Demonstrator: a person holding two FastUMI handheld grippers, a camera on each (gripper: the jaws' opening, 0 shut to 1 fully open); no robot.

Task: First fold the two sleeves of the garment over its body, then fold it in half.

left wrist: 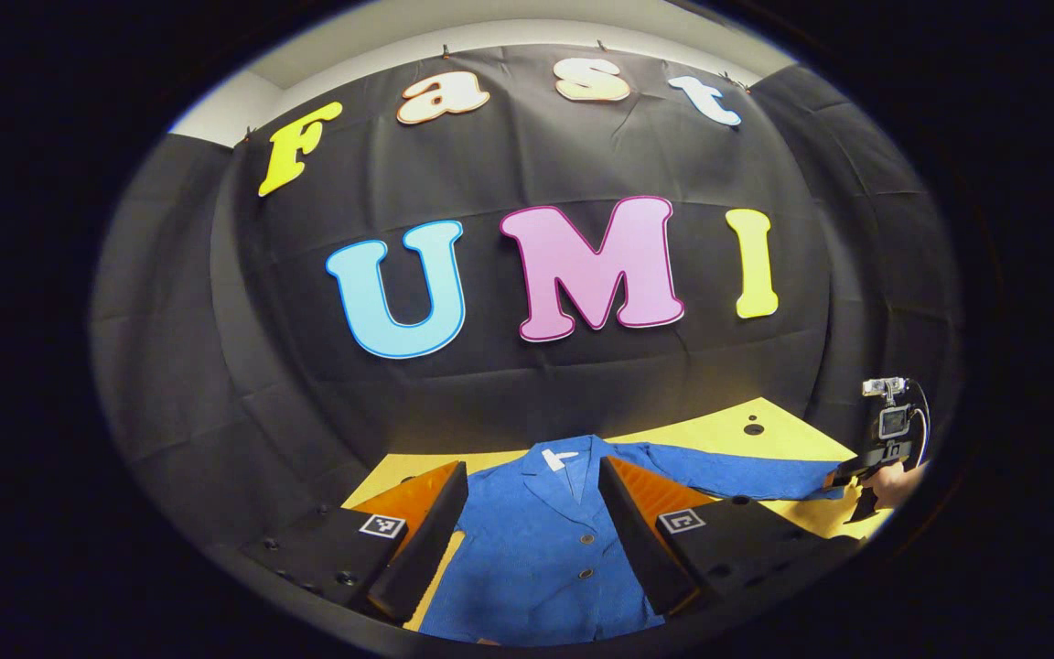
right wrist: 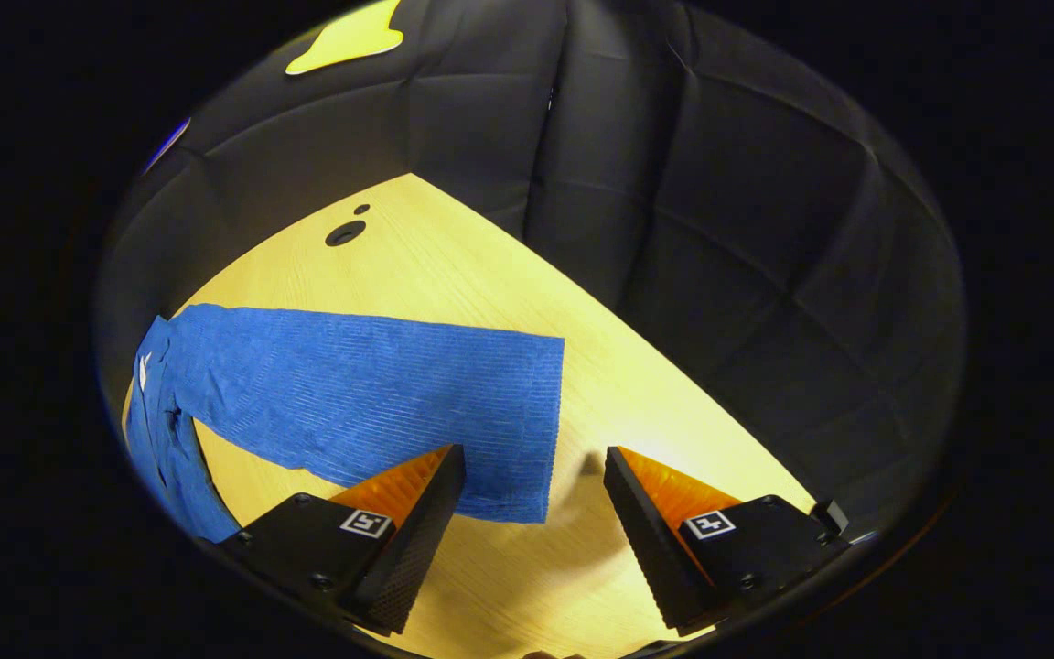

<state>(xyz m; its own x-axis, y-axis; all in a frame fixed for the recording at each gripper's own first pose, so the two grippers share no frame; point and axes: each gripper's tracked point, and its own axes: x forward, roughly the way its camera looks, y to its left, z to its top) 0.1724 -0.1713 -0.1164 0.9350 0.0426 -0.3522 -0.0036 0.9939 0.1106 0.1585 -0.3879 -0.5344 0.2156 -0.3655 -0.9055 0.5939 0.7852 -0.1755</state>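
**Two tongs open, nothing gripped**

Blue corduroy button-front jacket [left wrist: 545,540] lies flat on the yellow wooden surface [right wrist: 481,275], sleeve [right wrist: 371,394] stretched out sideways. Left tongs [left wrist: 533,526] spread wide above the jacket's front. Right tongs [right wrist: 534,517] spread wide at the sleeve's cuff end, cuff edge between the fingers, not pinched.

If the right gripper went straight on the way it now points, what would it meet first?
Most likely the cuff end of the blue sleeve, lying flat on the yellow table ahead of the open right gripper; the depth is hard to judge.
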